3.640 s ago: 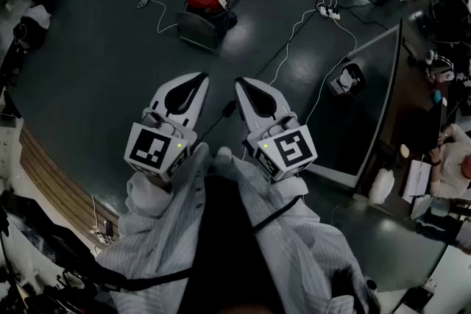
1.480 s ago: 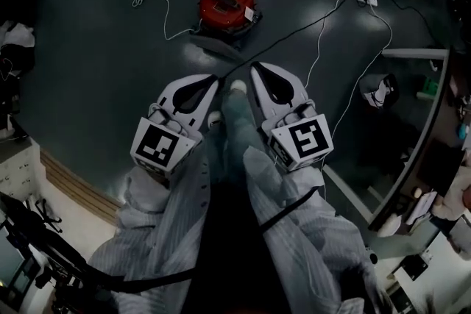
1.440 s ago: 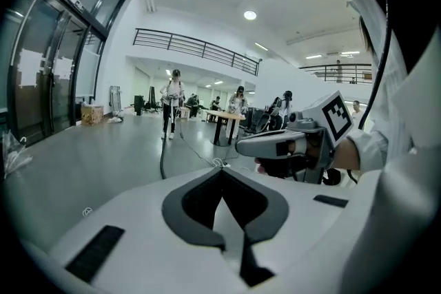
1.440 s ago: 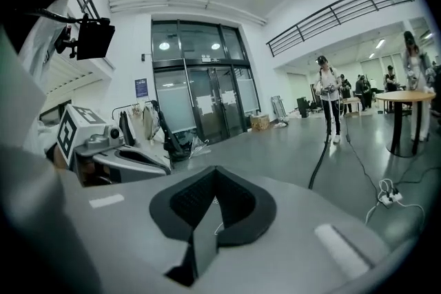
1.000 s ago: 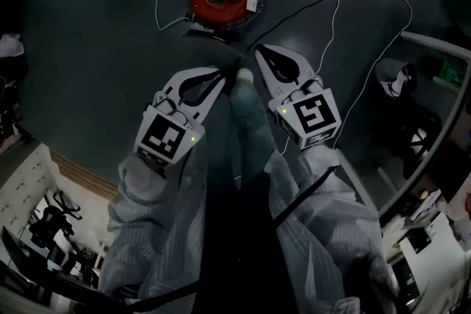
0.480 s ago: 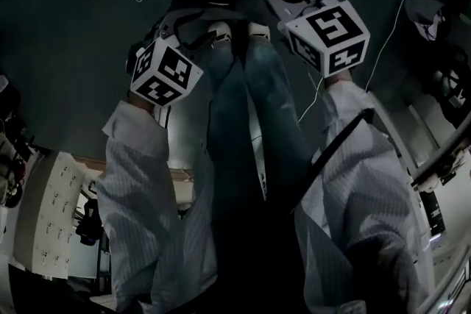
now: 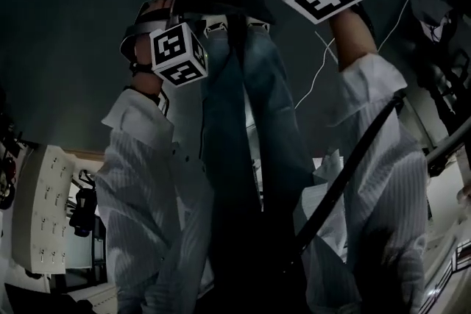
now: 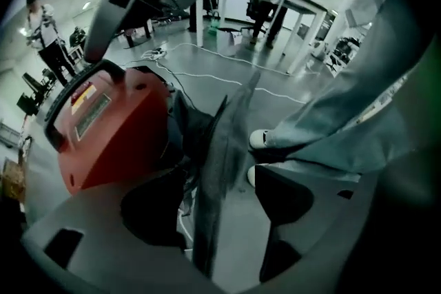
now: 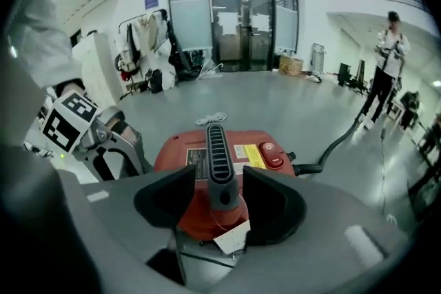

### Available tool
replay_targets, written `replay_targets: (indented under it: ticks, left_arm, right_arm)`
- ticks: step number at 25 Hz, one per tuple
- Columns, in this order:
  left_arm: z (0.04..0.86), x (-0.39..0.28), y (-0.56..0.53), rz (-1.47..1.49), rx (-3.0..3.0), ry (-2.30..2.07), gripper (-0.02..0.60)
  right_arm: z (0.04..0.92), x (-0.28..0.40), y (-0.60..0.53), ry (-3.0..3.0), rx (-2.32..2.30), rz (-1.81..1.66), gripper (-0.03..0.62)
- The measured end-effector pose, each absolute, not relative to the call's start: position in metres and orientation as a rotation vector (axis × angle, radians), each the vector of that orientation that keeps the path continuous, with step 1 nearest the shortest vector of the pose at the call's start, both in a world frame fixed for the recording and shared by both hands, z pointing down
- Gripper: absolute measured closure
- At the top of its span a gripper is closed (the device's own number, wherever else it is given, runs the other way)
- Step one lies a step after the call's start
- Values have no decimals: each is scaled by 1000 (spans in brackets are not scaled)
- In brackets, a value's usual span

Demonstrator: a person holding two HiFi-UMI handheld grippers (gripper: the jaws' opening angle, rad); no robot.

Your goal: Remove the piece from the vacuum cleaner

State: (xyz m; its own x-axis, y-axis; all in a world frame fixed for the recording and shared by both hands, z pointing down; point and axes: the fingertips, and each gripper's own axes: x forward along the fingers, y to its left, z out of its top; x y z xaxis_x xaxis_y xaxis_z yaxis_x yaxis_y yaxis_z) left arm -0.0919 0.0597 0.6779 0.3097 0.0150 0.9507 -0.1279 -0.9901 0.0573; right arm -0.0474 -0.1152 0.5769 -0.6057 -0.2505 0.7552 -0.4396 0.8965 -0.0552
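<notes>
Grey hall floor [image 9: 275, 107], red vacuum cleaner [image 9: 179, 151], black handle [image 9: 218, 162]; yellow label [image 9: 253, 155] unreadable

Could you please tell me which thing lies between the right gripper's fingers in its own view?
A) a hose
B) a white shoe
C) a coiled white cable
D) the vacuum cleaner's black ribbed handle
D: the right gripper view shows the black ribbed handle on the red vacuum cleaner lined up between the fingers of the right gripper, whose jaws are opening.
</notes>
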Motion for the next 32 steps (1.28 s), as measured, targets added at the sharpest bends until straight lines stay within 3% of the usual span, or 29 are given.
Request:
replay_targets:
  ticks: [7,8,11,15,32]
  left_arm:
    - [719,-97,54,1963,2378,-9,274]
    - [719,-97,56,1972,2374,2,305]
    - [717,-97,61,1980,2393,30,475]
    - [716,-92,66,1961,2429,57,563]
    - [728,-109,81,1856,2359,-161,569]
  right_arm:
    - [621,-70,-128,-2126,367,197,409]
    - [622,-73,-129,-2110,373,191,426]
    - [624,-75,-132,-2081,379,212,450]
    - [624,-70,-131,-2080,360,227,454]
    - [643,-88,-138,-2098,384,238,454]
